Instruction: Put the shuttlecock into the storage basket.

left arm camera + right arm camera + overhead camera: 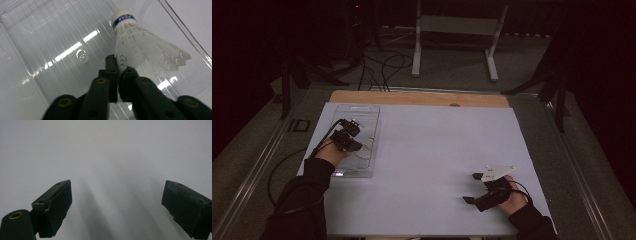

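Black jaws of the left gripper (117, 75) are pressed together on the feather skirt of a white shuttlecock (142, 47), which hangs inside the clear plastic tray (362, 112) at the table's left – so the placing looks nearly done, with only the release left. Its cork carries a blue band reading "PEAK", while the right gripper (471, 188) rests on the white sheet (437, 150), spread wide and empty.

Table: white sheet (427, 165) on the tabletop
Tray: clear plastic tray (362, 112) at the sheet's left
Left gripper (361, 146): over the tray
Right gripper (472, 188): jaws apart, low at the sheet's right
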Demonstrator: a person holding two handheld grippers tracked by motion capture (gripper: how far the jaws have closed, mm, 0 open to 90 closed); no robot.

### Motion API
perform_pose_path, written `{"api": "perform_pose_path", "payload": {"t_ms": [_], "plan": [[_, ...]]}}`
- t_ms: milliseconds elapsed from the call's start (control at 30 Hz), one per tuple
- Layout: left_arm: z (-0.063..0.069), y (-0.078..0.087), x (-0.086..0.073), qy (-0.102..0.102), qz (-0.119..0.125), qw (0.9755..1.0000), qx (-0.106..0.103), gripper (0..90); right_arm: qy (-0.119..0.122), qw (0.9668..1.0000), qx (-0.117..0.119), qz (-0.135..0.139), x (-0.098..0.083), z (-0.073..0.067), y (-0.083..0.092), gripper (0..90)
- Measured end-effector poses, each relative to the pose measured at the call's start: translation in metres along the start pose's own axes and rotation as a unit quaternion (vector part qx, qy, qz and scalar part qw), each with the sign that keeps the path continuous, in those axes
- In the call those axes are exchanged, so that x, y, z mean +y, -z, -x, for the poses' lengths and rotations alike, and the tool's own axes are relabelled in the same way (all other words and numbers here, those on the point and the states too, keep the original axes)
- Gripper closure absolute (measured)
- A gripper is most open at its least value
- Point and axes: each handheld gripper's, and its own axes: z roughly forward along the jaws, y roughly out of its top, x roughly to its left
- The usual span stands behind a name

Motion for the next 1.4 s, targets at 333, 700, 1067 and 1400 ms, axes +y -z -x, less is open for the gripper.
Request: {"api": "perform_pose_path", "payload": {"t_ms": [333,700,1067,1400], "plan": [[0.007,0.009,-0.001,-0.009,0.002,1.0000,0.002,64.4,0.000,1.0000,-0.001,0.000,0.000,0.000,0.001,9.4],[0.018,0.024,-0.009,-0.015,0.008,0.9996,0.024,31.2,0.000,1.0000,-0.001,0.002,0.001,0.000,0.001,9.4],[0.020,0.044,-0.011,-0.015,0.031,0.9992,0.020,15.6,0.001,1.0000,-0.002,0.002,0.001,-0.001,0.002,9.4],[0.022,0.056,-0.011,-0.030,0.058,0.9978,-0.010,0.2,0.002,1.0000,-0.002,0.003,0.001,-0.001,0.002,9.4]]}}
